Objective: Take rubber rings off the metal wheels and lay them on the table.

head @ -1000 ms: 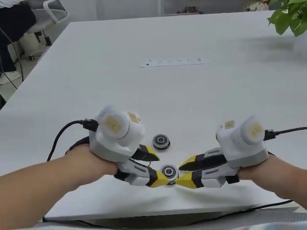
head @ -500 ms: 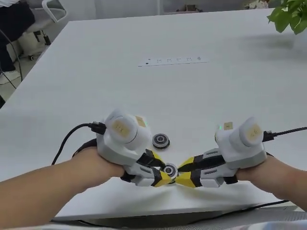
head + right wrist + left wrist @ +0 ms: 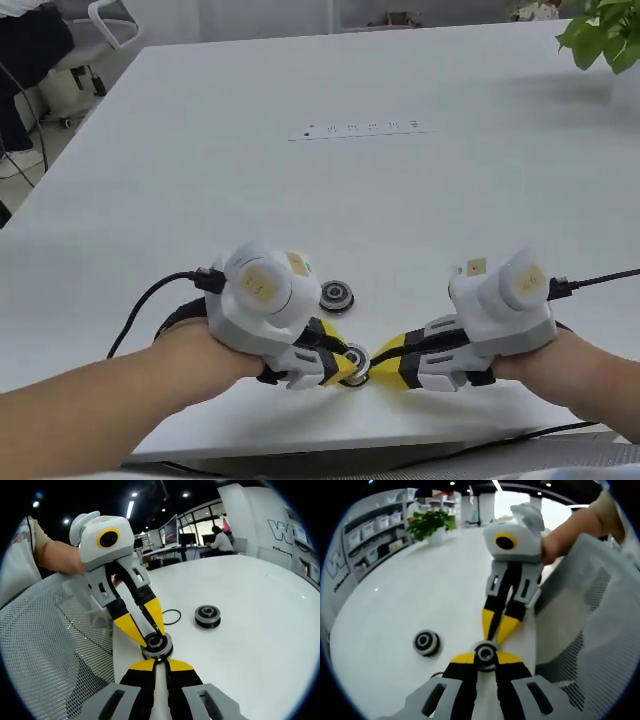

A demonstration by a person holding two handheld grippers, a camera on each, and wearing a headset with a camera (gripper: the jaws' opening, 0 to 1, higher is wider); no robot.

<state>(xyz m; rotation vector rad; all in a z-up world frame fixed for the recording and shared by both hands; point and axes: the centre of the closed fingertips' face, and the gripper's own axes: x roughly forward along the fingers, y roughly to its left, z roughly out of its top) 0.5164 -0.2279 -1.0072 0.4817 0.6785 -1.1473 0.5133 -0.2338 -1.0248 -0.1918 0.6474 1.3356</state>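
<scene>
A metal wheel (image 3: 355, 358) with a black rubber ring is held just above the table's front edge. My left gripper (image 3: 345, 366) is shut on it; its yellow tips clamp the wheel (image 3: 485, 654) from both sides. From the opposite side, my right gripper (image 3: 385, 371) has its tips pinched together at the wheel's rim (image 3: 156, 645), on the ring. A second ringed wheel (image 3: 336, 294) stands on the table just behind. One loose black ring (image 3: 171, 616) lies flat on the table beyond the left gripper (image 3: 147, 622).
The white table (image 3: 400, 210) stretches away with a socket strip (image 3: 360, 129) set into its middle. A plant (image 3: 603, 36) stands at the far right corner, office chairs (image 3: 100, 30) at the far left. A mesh chair back (image 3: 45, 645) is close behind the front edge.
The left gripper's jaws, open around the wheel a second ago, have shut on it. Both grippers have drawn closer together, with the right tips now at the wheel's rim.
</scene>
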